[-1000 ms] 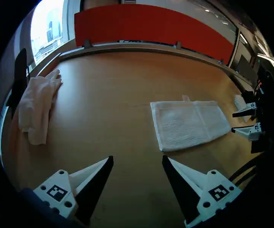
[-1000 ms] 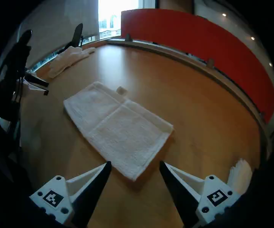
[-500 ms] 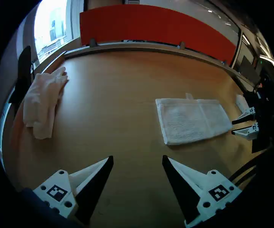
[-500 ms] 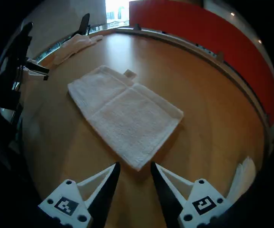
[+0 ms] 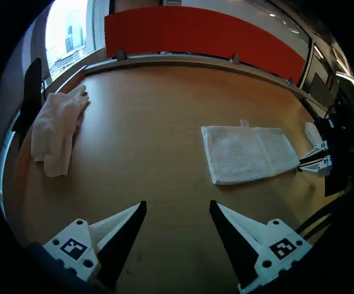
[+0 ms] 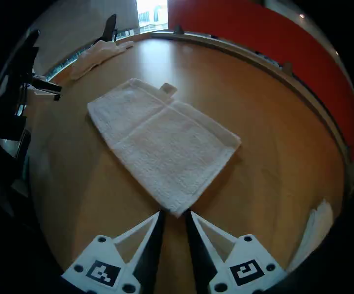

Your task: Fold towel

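A white folded towel (image 6: 162, 142) lies flat on the wooden table (image 6: 270, 147), with a small loop tag at its far edge. My right gripper (image 6: 174, 213) has its fingers drawn in on the towel's near corner, one on each side, with only a narrow gap between them. From the left gripper view, the same towel (image 5: 248, 154) is at centre right, and the right gripper (image 5: 308, 164) pinches its right-hand corner. My left gripper (image 5: 177, 213) stands open above bare table, well short of the towel, with nothing between its fingers.
A heap of loose white towels (image 5: 54, 127) lies at the table's left edge by the window. Another white cloth (image 5: 313, 133) sits beyond the towel near the right gripper. A red panel (image 5: 201, 34) runs along the table's far edge. A dark chair back (image 5: 30, 98) stands left.
The right gripper has moved down to the towel's near corner and its fingers have narrowed from wide open to a slim gap. The left gripper has stayed open and barely shifted.
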